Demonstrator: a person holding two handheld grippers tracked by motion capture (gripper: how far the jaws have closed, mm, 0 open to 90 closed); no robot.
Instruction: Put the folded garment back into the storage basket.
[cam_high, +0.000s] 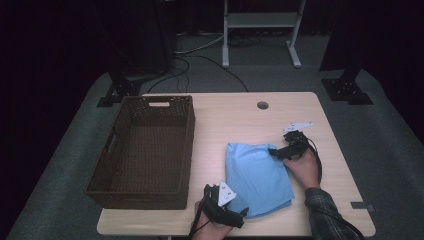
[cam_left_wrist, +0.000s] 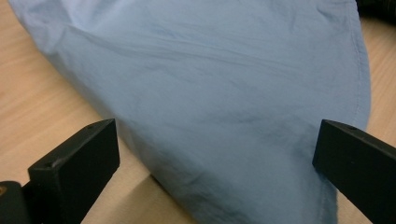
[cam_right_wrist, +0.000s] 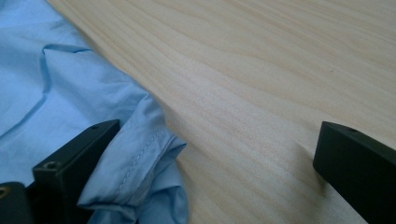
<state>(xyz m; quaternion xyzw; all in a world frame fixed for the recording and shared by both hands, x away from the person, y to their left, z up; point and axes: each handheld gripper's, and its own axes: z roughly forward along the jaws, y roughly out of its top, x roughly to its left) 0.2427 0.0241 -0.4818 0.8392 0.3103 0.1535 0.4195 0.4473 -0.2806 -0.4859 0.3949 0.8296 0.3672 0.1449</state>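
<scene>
Blue cloth (cam_high: 257, 177) lies folded flat on the table (cam_high: 240, 120), just right of the basket (cam_high: 145, 150), toward the table's near edge. Basket is brown wicker, sits on the table's left side, apart from the cloth.

Left gripper (cam_high: 235, 216) at the cloth's near-left corner, held in a hand (cam_high: 212, 231) coming in over the near table edge. In the left gripper view the jaws stand wide apart, released, with the cloth (cam_left_wrist: 224, 102) spread between and beyond them; cloth corner sits in the gap, low on the table (cam_left_wrist: 32, 107). Left gripper (cam_left_wrist: 212, 172) grips nothing.

Right gripper (cam_high: 278, 152) at the cloth's far-right edge, hand (cam_high: 305, 167) behind it, plaid sleeve (cam_high: 325, 215) to the right of the cloth. Grey plate (cam_high: 298, 126) sticks up on top of it. In the right gripper view the right gripper (cam_right_wrist: 215, 172) also stands wide, released: its left jaw touches or sits right against a folded, stitched hem of the cloth (cam_right_wrist: 135, 163), its right jaw over bare table (cam_right_wrist: 261, 93), well clear of the cloth. Nothing clamped.

Cloth is wrinkled slightly, edges doubled at the right-hand hem.
</scene>
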